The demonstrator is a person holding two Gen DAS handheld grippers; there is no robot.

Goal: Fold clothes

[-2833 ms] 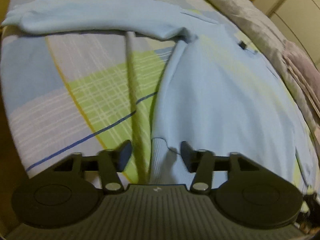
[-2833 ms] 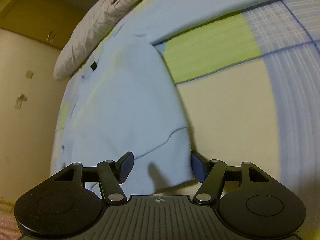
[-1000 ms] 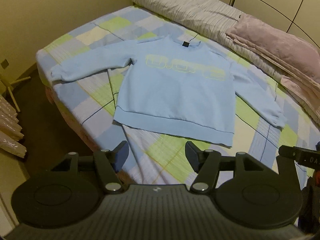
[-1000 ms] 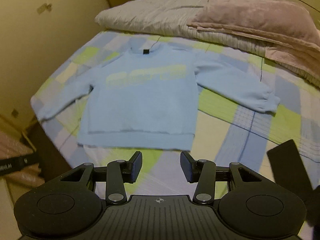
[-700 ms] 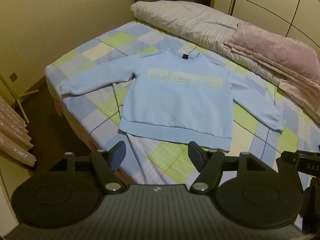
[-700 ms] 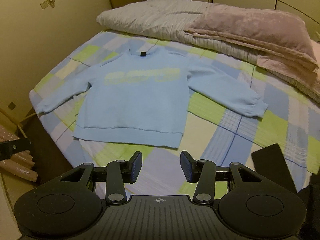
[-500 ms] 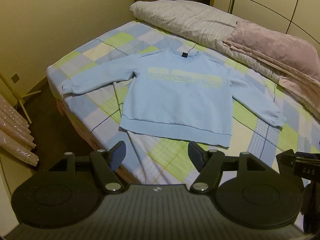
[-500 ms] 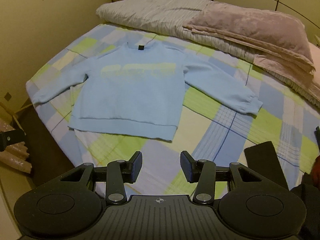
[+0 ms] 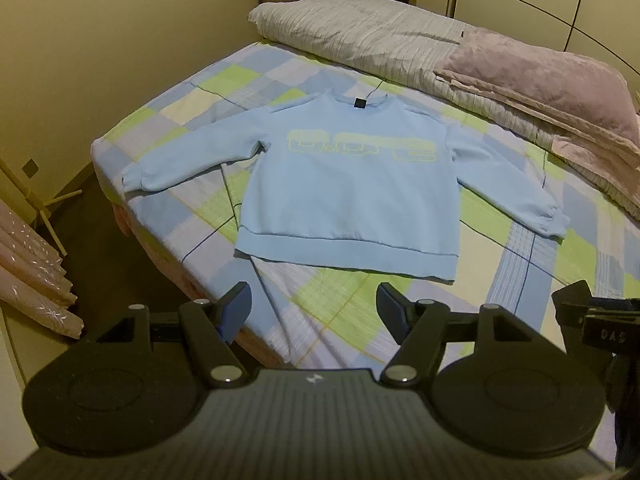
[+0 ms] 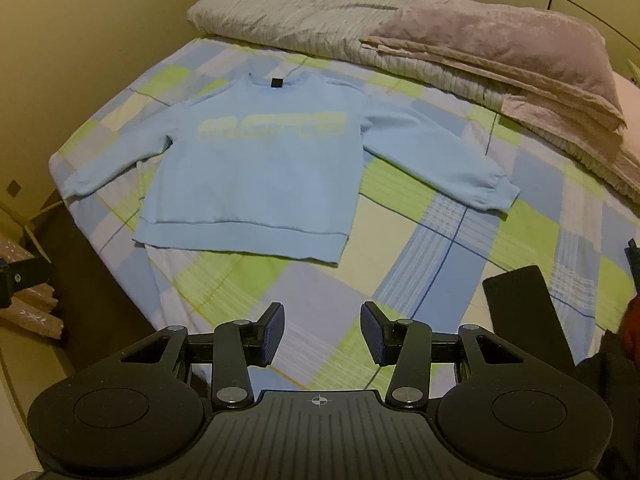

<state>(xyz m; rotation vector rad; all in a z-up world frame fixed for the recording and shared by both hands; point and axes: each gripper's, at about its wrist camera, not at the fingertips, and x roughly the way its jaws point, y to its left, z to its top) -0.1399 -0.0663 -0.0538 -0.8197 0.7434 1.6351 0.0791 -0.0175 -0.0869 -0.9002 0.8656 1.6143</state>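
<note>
**Operator:** Left wrist view first: my left tongs [image 9: 313, 312] are spread wide with nothing between them, hanging above the near edge of the bed [image 9: 160, 152]. The sweater [image 9: 352, 196] lies flat ahead of them, face up, both sleeves out to the sides, well apart from the tips.

**Partner:** And the right side?

**Operator:** My right tongs [image 10: 322, 340] are parted too, a bit narrower, and empty. From there the sweater [image 10: 256, 184] sits ahead and off to the left, with its hem [image 10: 240, 238] as the nearest edge.

**Partner:** Which way does it run?

**Operator:** Collar far, hem near, so the body points straight away from me. The sleeves cross that line, left and right. The left sleeve cuff [image 9: 138, 176] is near the bed's left edge; the right sleeve cuff [image 10: 496, 192] reaches toward the folded blankets [image 10: 480, 48].

**Partner:** Who goes where?

**Operator:** I judge each hand takes its own sleeve or hem corner. Neither looks clearly closer, and nothing is folded yet.
</note>
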